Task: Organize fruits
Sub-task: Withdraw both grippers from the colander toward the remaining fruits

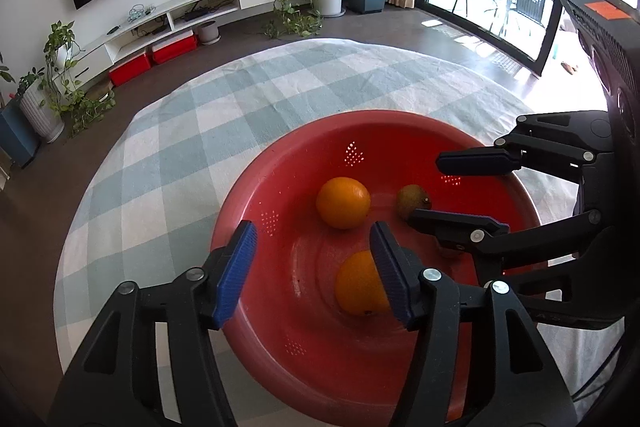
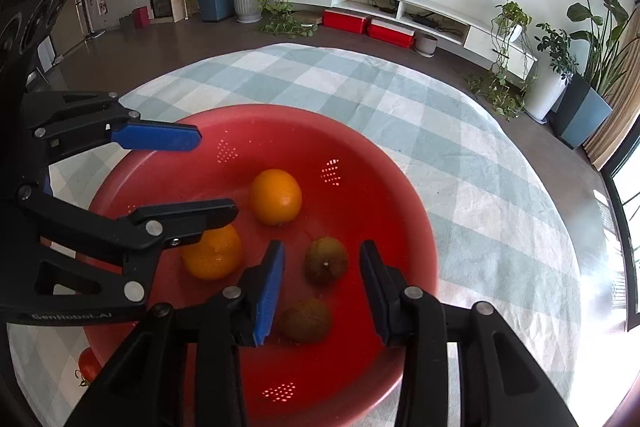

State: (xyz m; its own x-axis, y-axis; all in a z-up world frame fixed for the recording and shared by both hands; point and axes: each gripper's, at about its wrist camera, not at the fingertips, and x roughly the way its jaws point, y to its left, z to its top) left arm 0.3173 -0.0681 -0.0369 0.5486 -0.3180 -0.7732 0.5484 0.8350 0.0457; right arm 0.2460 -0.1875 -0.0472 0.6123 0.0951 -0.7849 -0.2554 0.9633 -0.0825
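Note:
A red colander bowl (image 1: 280, 167) (image 2: 400, 195) sits on the checked tablecloth. It holds two oranges and two brown kiwis. In the left wrist view I see the far orange (image 1: 343, 202), the near orange (image 1: 358, 285) and one kiwi (image 1: 412, 201). In the right wrist view I see the oranges (image 2: 276, 195) (image 2: 216, 257) and kiwis (image 2: 326, 259) (image 2: 306, 319). My left gripper (image 1: 314, 271) (image 2: 210, 173) is open and empty over the bowl's left side. My right gripper (image 2: 322, 285) (image 1: 444, 189) is open and empty, hovering above the kiwis.
A small red tomato (image 2: 88, 365) lies on the tablecloth (image 1: 168, 155) outside the bowl, at its near left in the right wrist view. Beyond the table are floor, a TV stand and potted plants.

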